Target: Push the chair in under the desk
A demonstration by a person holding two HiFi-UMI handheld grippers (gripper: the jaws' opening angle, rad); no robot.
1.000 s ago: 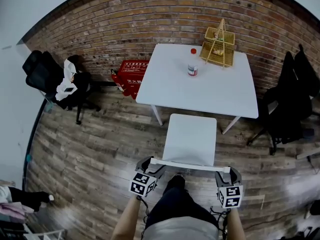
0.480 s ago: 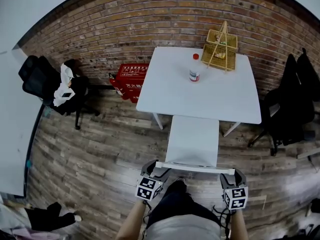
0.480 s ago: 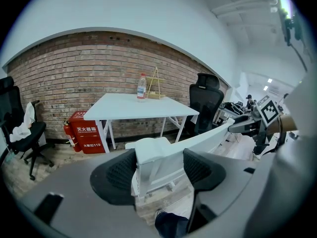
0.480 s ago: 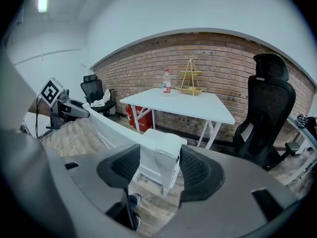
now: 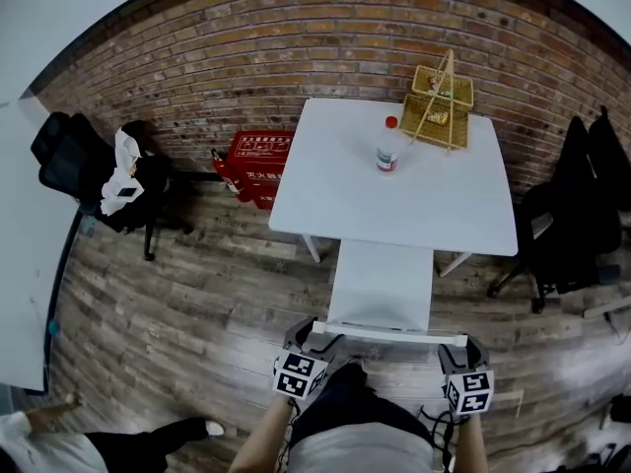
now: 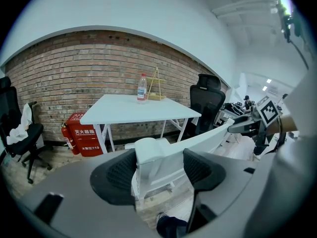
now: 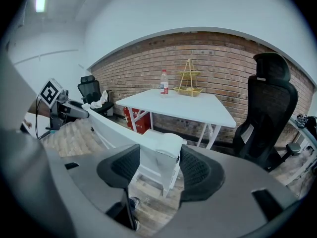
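The white chair [image 5: 381,282] stands in front of me, its seat front tucked under the near edge of the white desk [image 5: 394,190]. My left gripper [image 5: 314,341] is shut on the left end of the chair's top back rail [image 5: 389,333], and my right gripper [image 5: 463,348] is shut on the right end. In the left gripper view the rail's corner post [image 6: 150,155] fills the gap between the black pads [image 6: 116,175]. The right gripper view shows the other corner [image 7: 166,148] held the same way, with the desk [image 7: 183,108] beyond.
A water bottle [image 5: 387,146] and a wire basket [image 5: 439,97] stand on the desk's far side. A red fire-extinguisher box [image 5: 261,161] sits by the brick wall. Black office chairs stand at left [image 5: 89,166] and right [image 5: 572,215]. A person's leg [image 5: 148,441] is at lower left.
The chair has slid forward toward the desk with both grippers on its back rail, and its seat front has gone under the desk edge. A person has walked in at lower left.
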